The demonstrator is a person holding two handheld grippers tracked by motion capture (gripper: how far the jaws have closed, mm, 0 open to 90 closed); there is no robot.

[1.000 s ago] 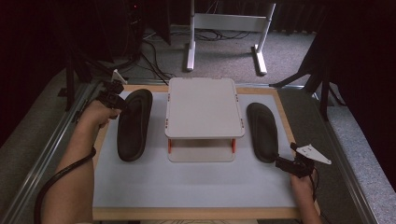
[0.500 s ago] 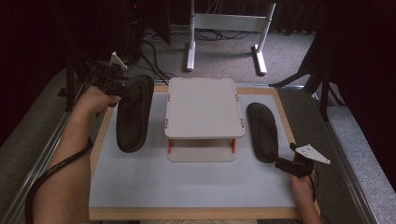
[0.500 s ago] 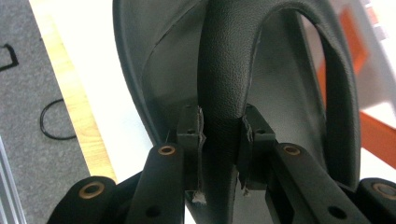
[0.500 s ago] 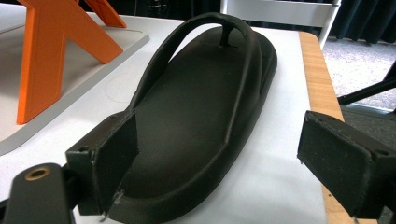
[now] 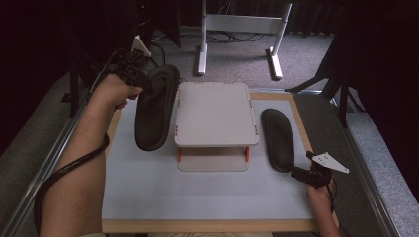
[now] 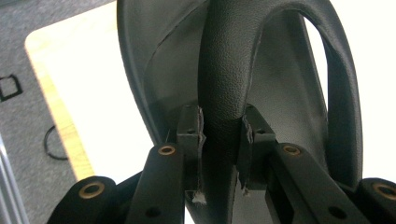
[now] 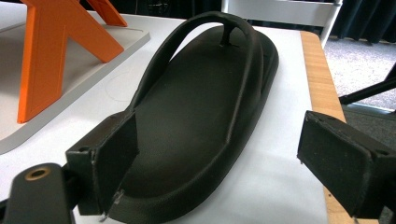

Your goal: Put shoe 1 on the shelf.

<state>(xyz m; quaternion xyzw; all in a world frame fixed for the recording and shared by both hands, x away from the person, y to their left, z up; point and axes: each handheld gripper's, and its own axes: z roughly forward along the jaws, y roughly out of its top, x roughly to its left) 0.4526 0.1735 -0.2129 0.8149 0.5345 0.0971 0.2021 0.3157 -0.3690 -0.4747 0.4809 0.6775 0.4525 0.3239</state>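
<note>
**Black flip-flop lifted by its strap**

Matte, pebbled black flip-flop (image 5: 155, 106) hanging above the white counter (image 5: 197, 197), strap pinched by left hand-held gripper (image 6: 223, 140). Second flip-flop (image 7: 201, 121) lying flat between right hand-held gripper's (image 7: 224, 172) spread jaws, beside orange-legged white stand (image 5: 215, 113).

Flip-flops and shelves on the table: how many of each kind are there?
Black flip-flops: 2 (one lifted by the left tool at, one lying flat at)
Small white shelf with orange legs: 1
Total: 3
</note>
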